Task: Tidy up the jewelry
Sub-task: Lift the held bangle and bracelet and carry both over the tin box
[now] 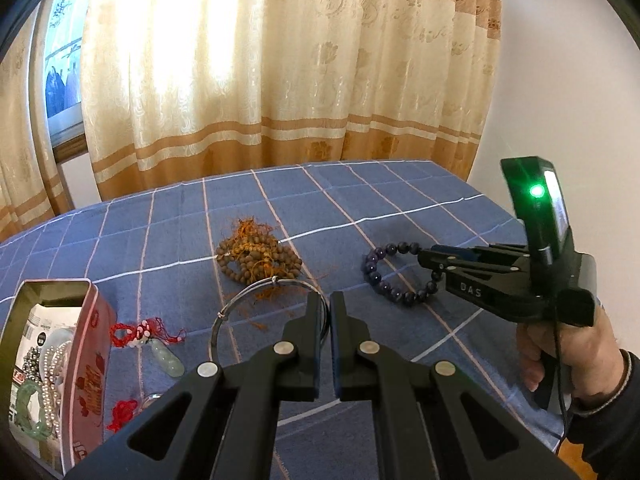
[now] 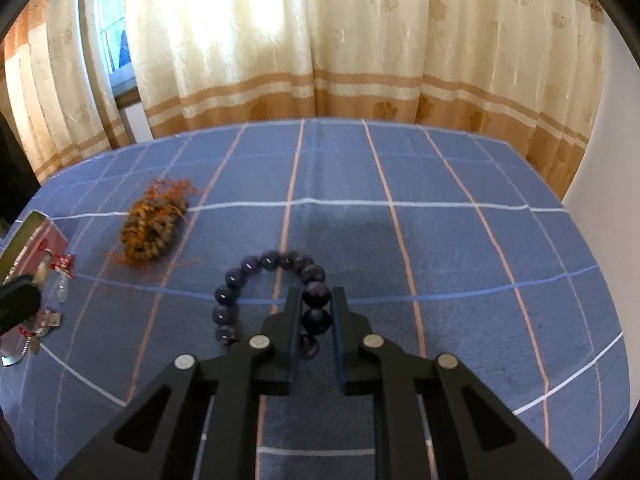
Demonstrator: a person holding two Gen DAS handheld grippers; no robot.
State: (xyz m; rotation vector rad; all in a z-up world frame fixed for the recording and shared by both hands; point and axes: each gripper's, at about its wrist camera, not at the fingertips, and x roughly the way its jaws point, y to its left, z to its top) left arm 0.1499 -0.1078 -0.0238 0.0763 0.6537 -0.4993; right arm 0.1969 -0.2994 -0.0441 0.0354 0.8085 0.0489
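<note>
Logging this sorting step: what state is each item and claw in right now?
Left claw: shut on the thin silver bangle.
Right claw: shut on the purple bead bracelet.
Red tin: open, pearls and green bangle inside.
Brown bead strand: heaped loose on the blue checked cloth.
Red-cord jade pendant: lying beside tin.

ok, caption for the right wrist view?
Right gripper shut on purple bracelet, brown beads beyond on blue cloth.

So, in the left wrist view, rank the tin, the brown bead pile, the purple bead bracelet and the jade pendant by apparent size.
1. Tin, though nearest the camera.
2. Brown bead pile and purple bead bracelet: too alike to rank.
3. Jade pendant.
</note>
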